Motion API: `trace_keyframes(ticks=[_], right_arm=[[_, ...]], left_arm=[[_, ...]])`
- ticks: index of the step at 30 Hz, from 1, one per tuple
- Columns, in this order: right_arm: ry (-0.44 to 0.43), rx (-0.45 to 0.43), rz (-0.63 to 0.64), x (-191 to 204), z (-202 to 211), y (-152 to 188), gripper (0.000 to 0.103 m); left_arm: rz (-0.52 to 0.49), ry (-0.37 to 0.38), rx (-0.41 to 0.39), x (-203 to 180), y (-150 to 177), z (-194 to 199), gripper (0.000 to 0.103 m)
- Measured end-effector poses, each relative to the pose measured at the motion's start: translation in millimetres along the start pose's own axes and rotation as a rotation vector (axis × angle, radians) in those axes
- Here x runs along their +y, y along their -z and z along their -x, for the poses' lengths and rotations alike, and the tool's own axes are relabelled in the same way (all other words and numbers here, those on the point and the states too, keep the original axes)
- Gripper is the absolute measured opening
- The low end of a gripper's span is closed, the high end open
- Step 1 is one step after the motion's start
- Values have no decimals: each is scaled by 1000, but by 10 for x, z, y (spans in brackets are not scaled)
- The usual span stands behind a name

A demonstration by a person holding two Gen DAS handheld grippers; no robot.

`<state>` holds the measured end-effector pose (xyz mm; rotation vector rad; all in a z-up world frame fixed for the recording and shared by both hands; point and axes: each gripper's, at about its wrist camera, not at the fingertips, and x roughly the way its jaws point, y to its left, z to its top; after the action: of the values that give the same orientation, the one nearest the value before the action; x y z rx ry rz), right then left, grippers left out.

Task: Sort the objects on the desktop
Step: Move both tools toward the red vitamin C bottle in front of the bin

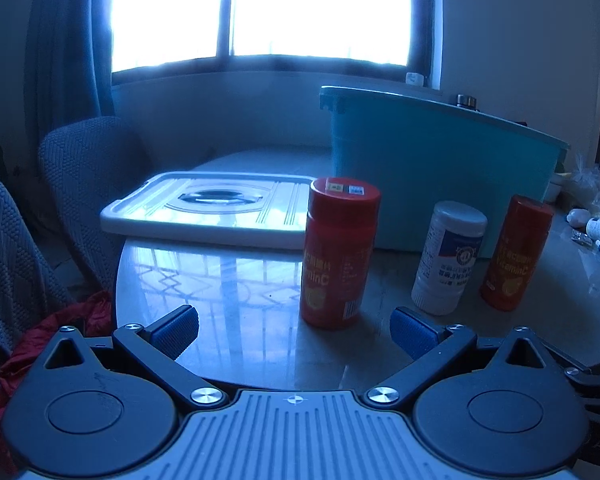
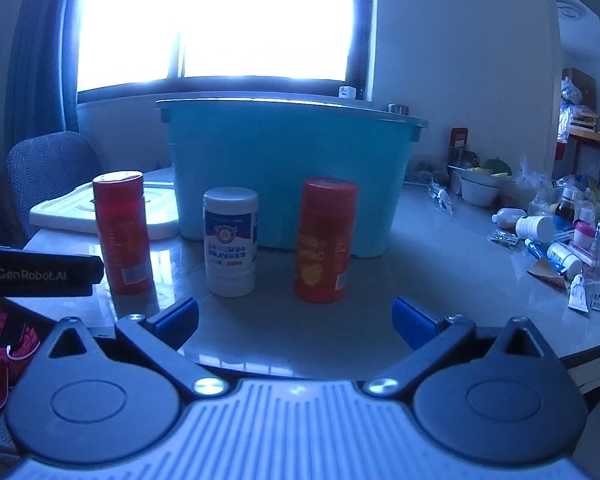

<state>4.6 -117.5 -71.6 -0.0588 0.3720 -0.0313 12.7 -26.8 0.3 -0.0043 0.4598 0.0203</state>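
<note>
Three bottles stand upright in a row on the table (image 2: 440, 240) in front of the teal storage bin (image 2: 284, 172), which serves as the landmark here. The left red vitamin bottle (image 2: 122, 236) stands off the bin's left front corner, the white bottle (image 2: 231, 242) just before its front wall, and the right red vitamin bottle (image 2: 326, 240) before the wall's right half. None touches the bin or its neighbours. The bin's white lid (image 1: 216, 208) lies flat on the table to the bin's left, so the bin stands uncovered; its inside is hidden from both cameras.

The left gripper (image 1: 294, 334) hovers low before the left red bottle with its blue fingers (image 1: 176, 330) spread wide and holding nothing. The right gripper (image 2: 296, 320) faces the gap between the white bottle and the right red one, likewise spread and empty.

To the bin's right lies a loose clutter of small bottles and tubes (image 2: 552, 240). Judged by this, at least the three bottles and that clutter remain outside the bin; whether anything already rests inside cannot be told, so the share of sorting done stays unclear.
</note>
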Motion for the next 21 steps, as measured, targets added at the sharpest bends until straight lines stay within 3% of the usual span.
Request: trace_keyframes(ticks=[11, 21], right_arm=[[6, -3, -44, -89, -80, -4, 103], [-54, 33, -63, -100, -191, -6, 103]], left_arm=[[3, 32, -1, -48, -24, -124, 101], [1, 48, -1, -88, -46, -232, 101]])
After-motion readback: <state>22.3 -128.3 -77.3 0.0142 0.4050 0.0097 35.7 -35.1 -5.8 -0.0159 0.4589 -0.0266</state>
